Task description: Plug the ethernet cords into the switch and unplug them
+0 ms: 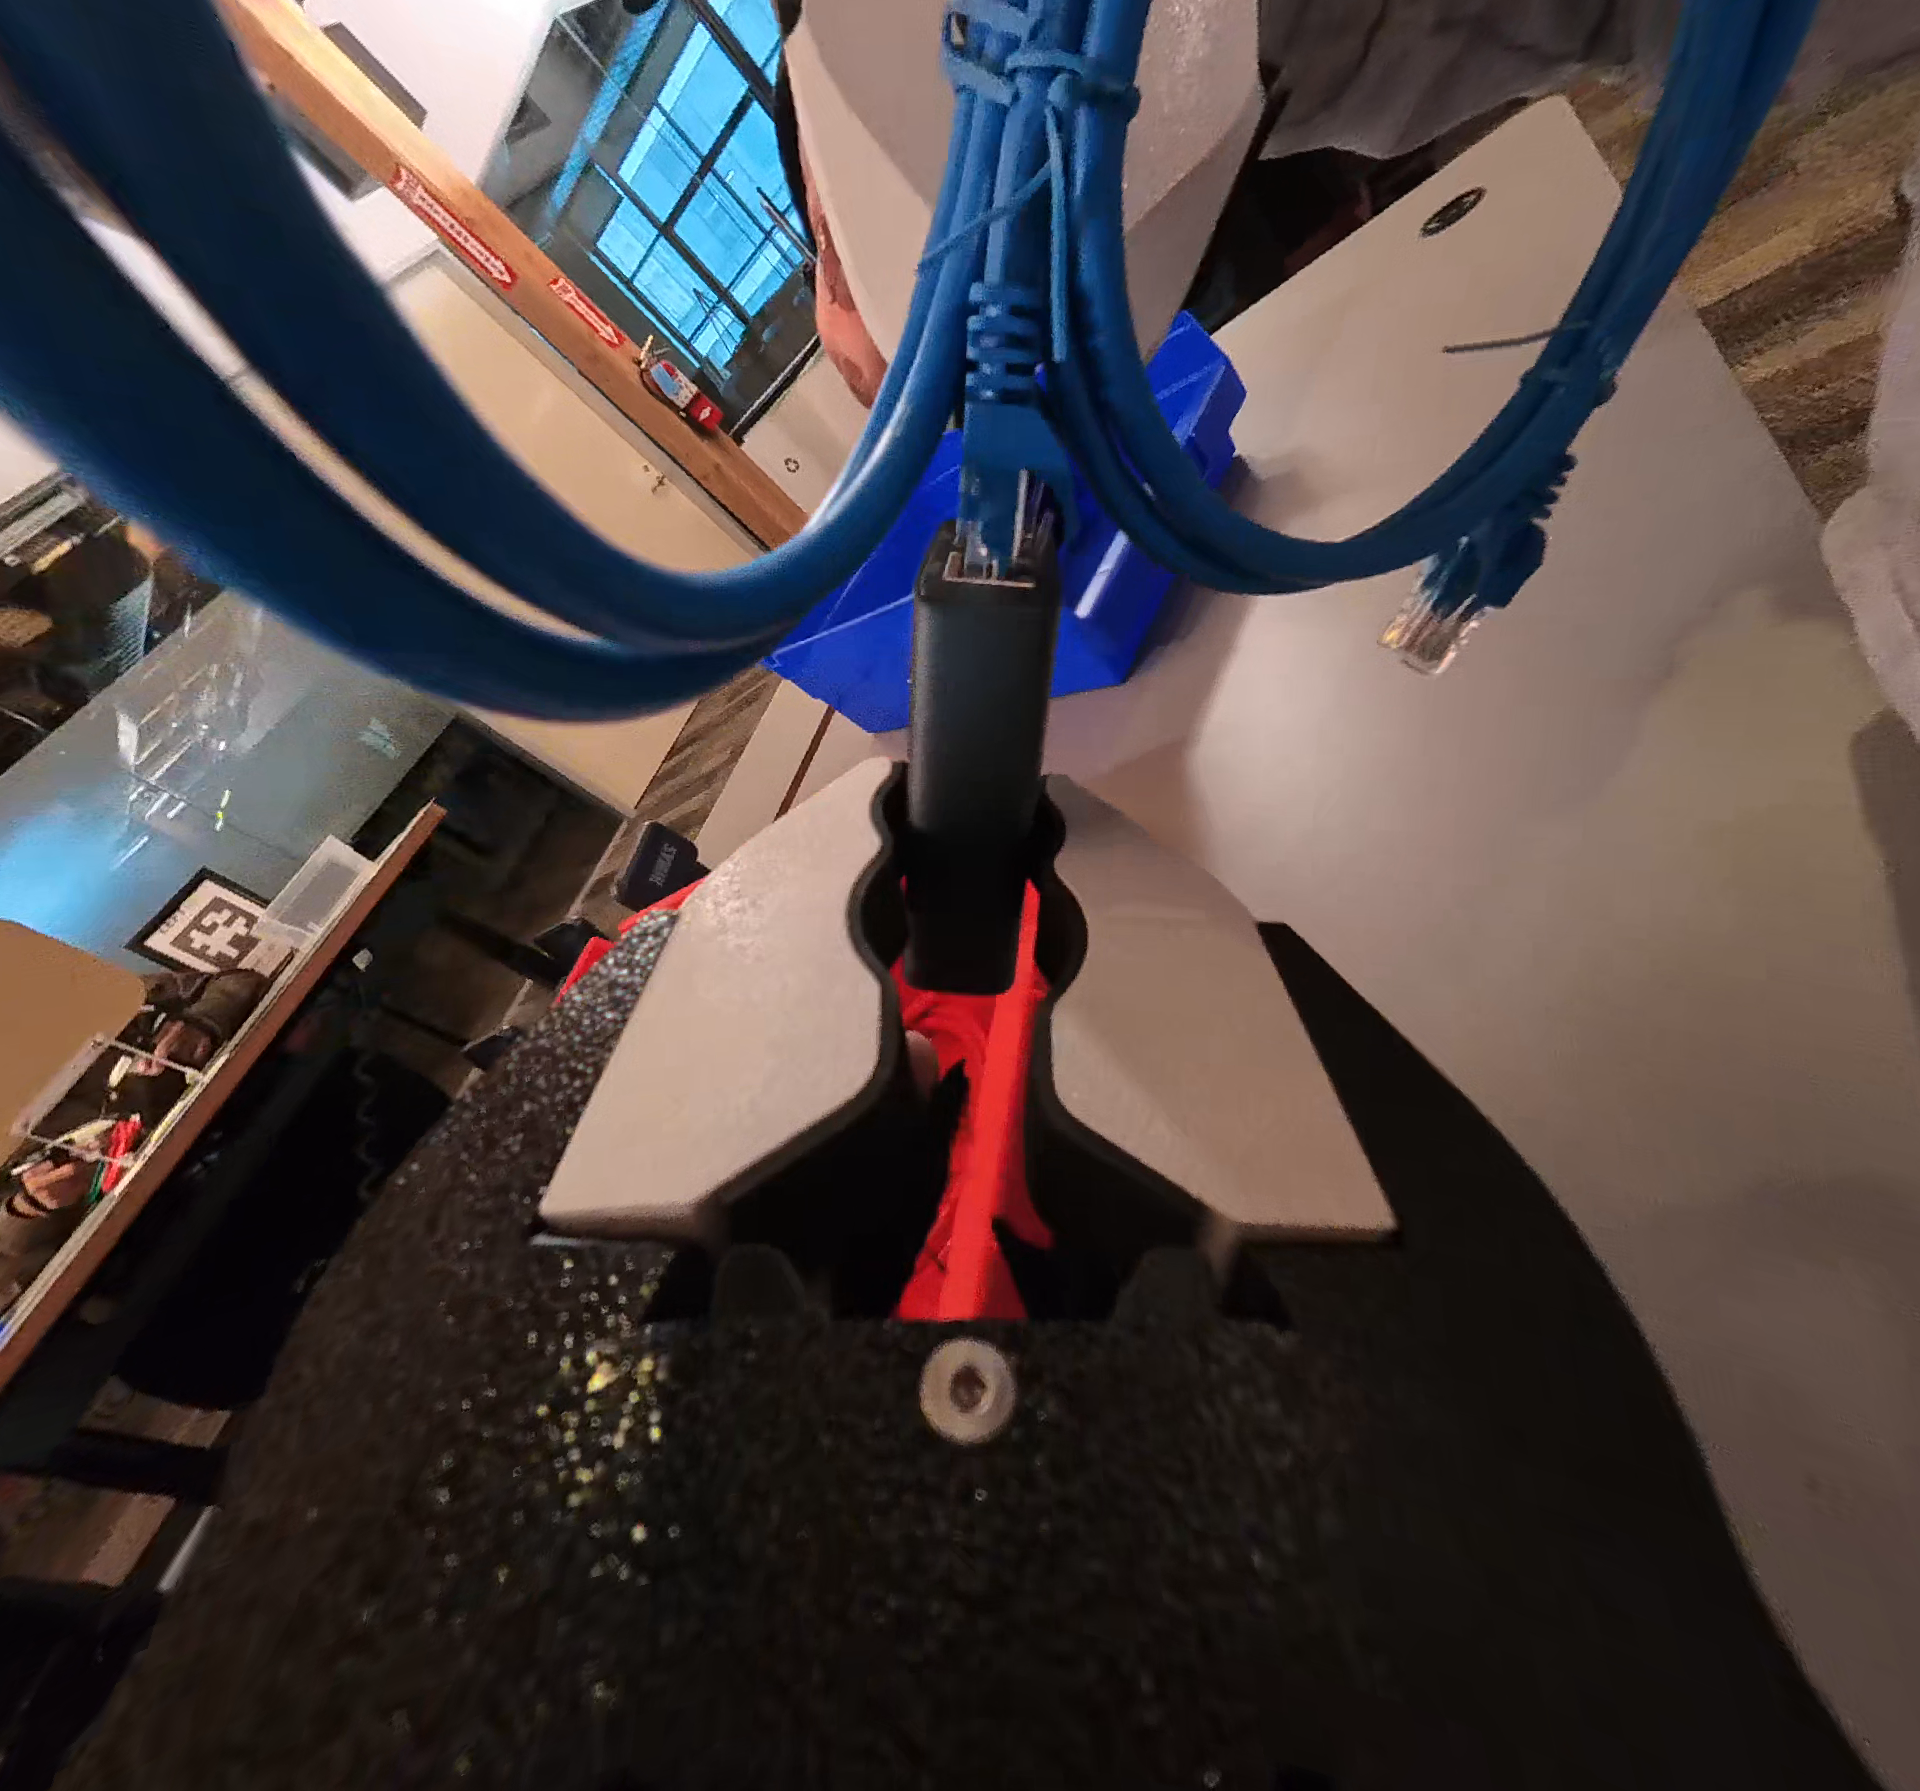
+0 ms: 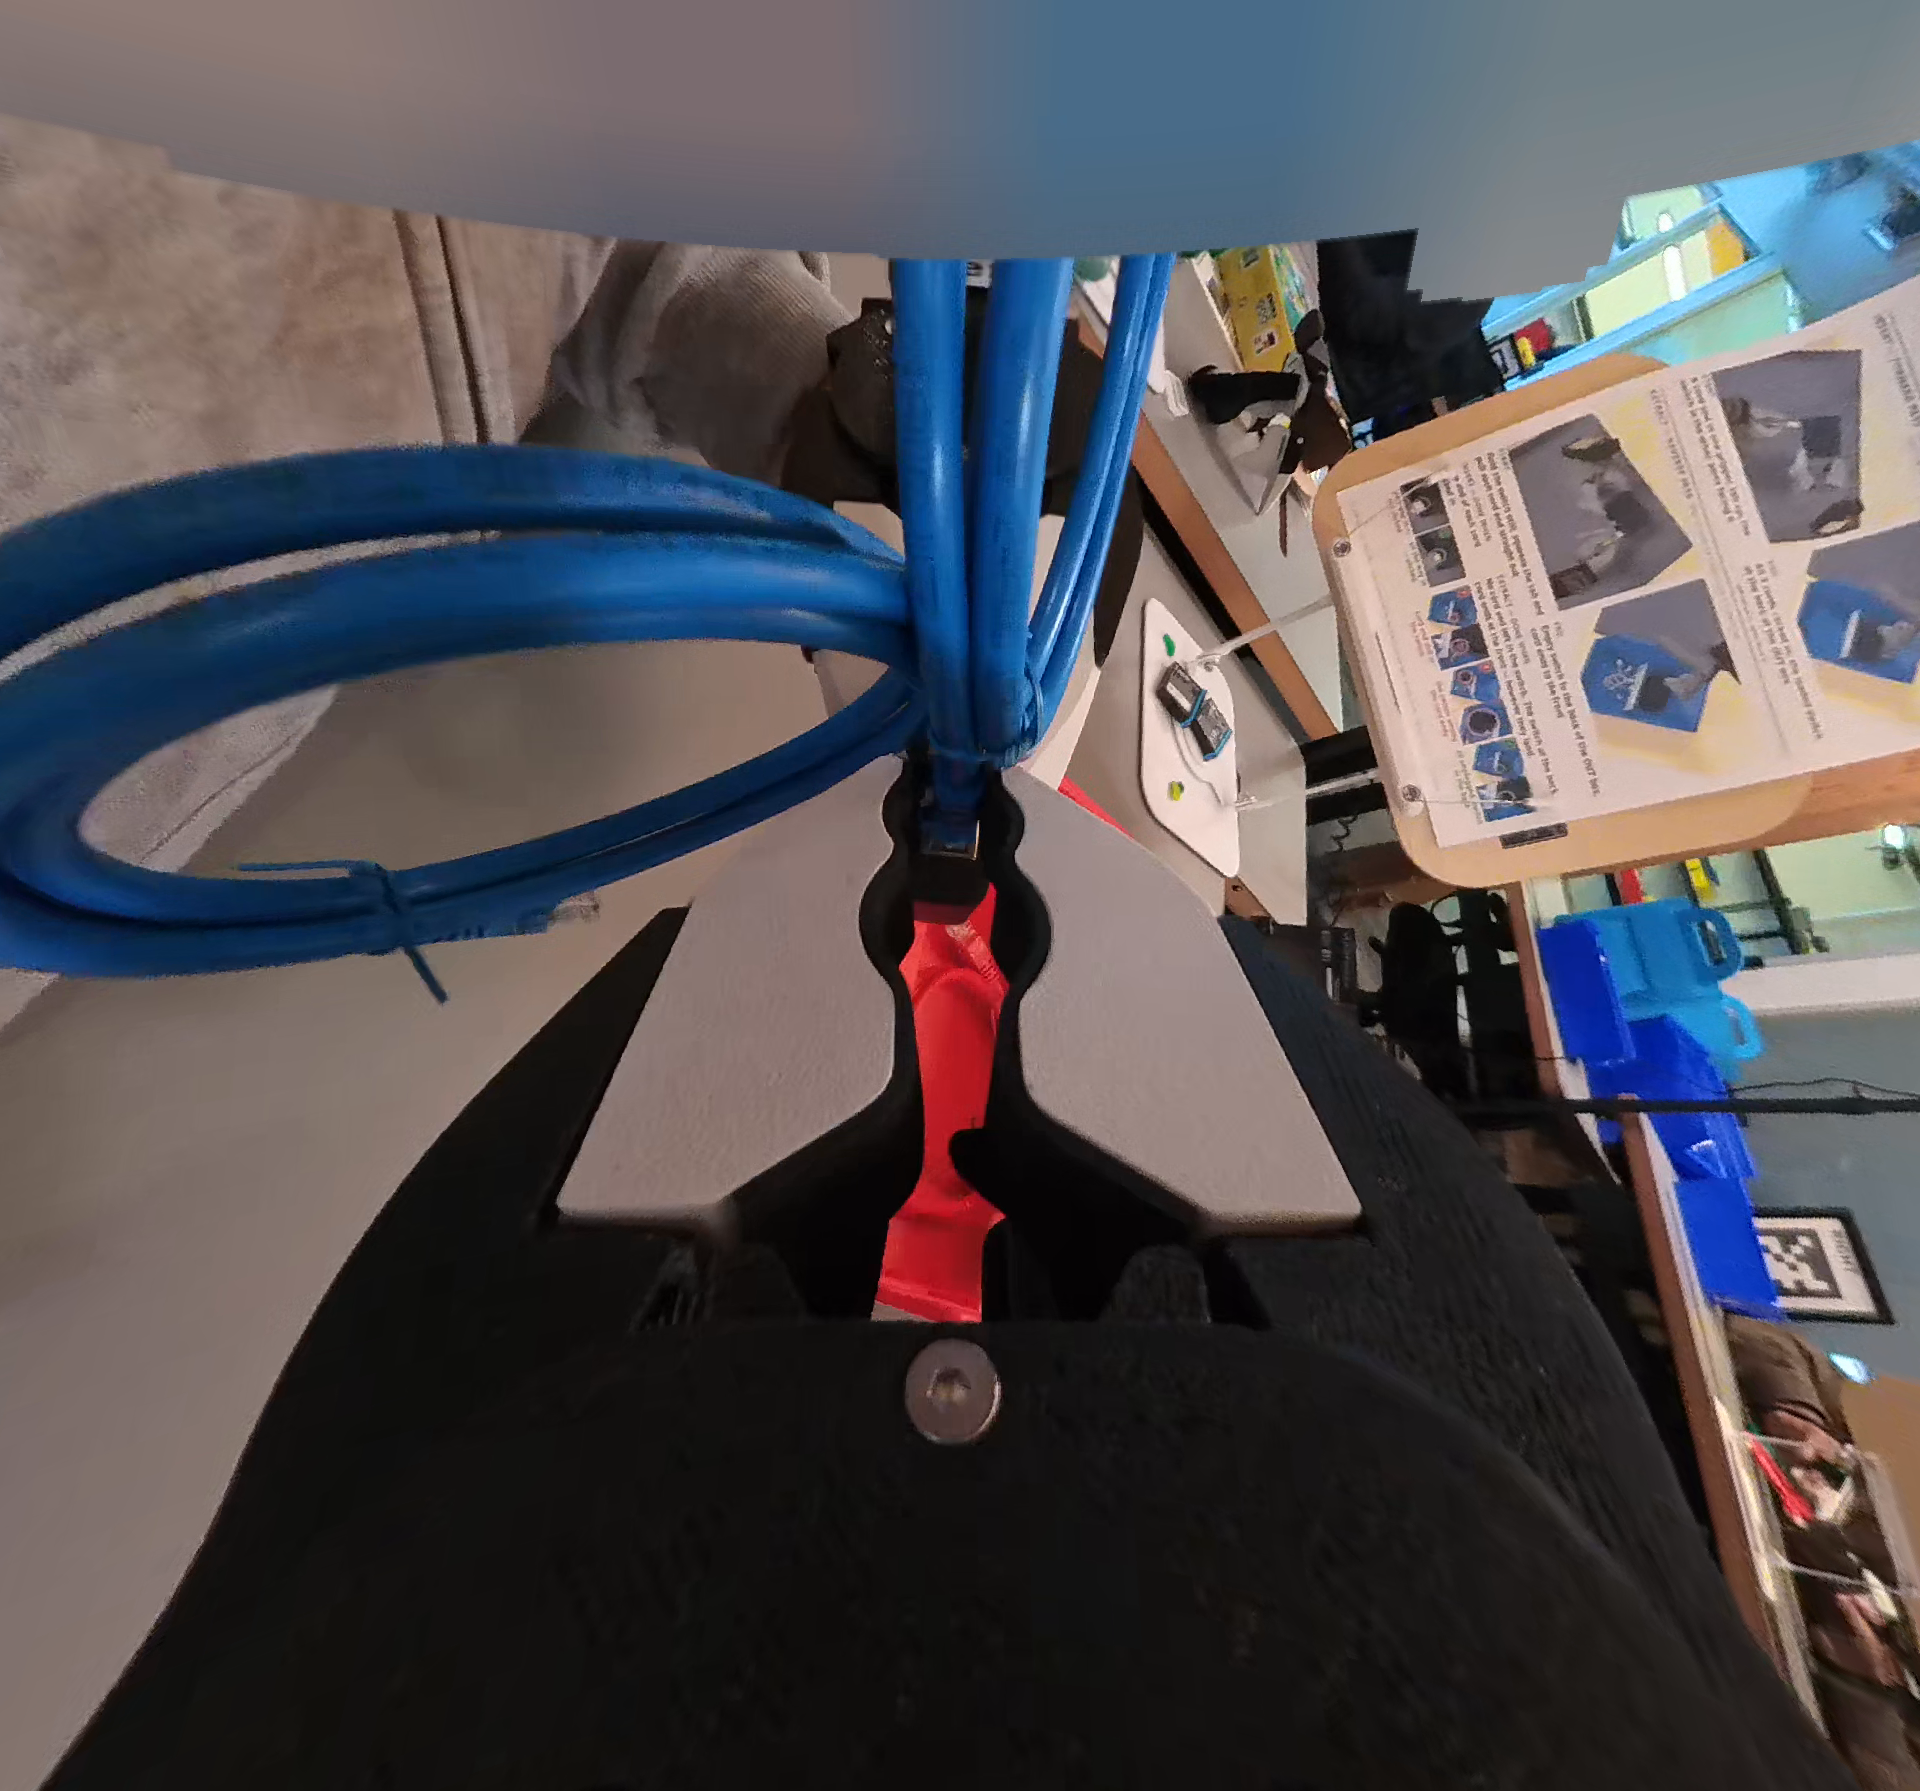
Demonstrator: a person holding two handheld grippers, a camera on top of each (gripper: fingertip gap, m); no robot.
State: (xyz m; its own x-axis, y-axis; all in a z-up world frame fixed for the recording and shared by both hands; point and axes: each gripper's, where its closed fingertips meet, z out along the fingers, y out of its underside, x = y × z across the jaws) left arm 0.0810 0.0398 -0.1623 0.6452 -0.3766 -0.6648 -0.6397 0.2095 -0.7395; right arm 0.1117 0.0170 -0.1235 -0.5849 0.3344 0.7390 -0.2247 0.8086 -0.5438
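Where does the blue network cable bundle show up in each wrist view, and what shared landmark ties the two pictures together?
Left wrist view: blue cable bundle hangs top centre, one plug entering the black adapter that the left gripper clamps.
Right wrist view: bundle centre, looping left, pinched by the right gripper.
Shared landmark: the bundle's blue zip tie.

- The left claw [image 1: 977,868] is clamped on a black adapter [image 1: 982,702] that stands up out of its grey fingers [image 1: 769,1014].
- A clear plug [image 1: 995,515] on a blue cable [image 1: 997,214] sits in the adapter's top socket.
- The cable is a coiled bundle, cinched with a blue tie [image 1: 1023,79]; its loops sag to either side.
- A second plug [image 1: 1432,621] dangles free at the right.
- Behind the adapter a blue bin [image 1: 1164,536] rests on the white bench [image 1: 1507,702].
- Red plastic [image 1: 987,1170] shows between the fingers.
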